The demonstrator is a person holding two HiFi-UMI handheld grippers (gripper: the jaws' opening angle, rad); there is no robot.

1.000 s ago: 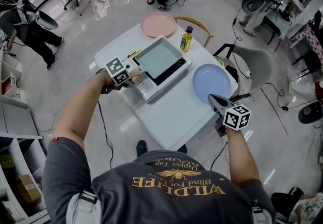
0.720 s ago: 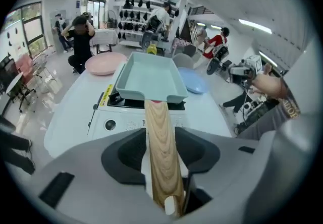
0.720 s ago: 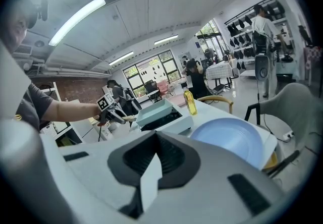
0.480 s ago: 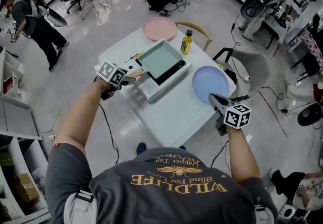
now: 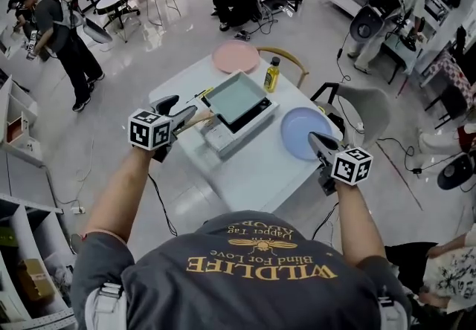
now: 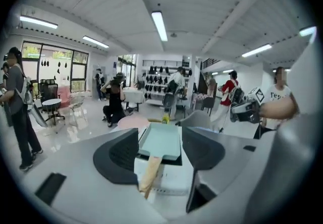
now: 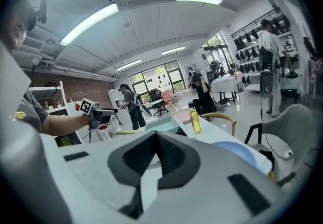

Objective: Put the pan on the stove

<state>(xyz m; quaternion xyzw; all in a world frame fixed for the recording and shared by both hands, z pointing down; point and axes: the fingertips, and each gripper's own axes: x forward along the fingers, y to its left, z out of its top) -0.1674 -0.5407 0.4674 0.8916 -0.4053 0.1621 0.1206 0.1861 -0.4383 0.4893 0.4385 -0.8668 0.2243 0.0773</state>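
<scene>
Off the table's (image 5: pixel 245 169) left edge, I see my left gripper (image 5: pixel 182 107) held up in the air, pointing across the tabletop. Its jaws have just been opening and now stand wide apart, and nothing is pinched between them. Through the gap, in the left gripper view, I see the pan's wooden handle (image 5: pixel 196 121), pointing back toward that gripper, with neither pad pressing on it.

Next comes the pan (image 5: pixel 232 98), pale green and square. It sits flat on the dark top of the stove (image 5: pixel 221 137). The stove is a white unit in the middle of the table, nearer the left edge, with its control panel toward me.

At the far corner lies a pink plate (image 5: pixel 236 56). Just to its right, near the far-right edge, a bottle (image 5: pixel 272 74) of yellow liquid stands upright, apart from the stove.

Toward the right corner a blue plate (image 5: pixel 301 130) lies flat on the table.

Above the plate's near side I hold my right gripper (image 5: pixel 314 140). In the right gripper view its jaws are closed together, pad against pad, with nothing in them.
</scene>
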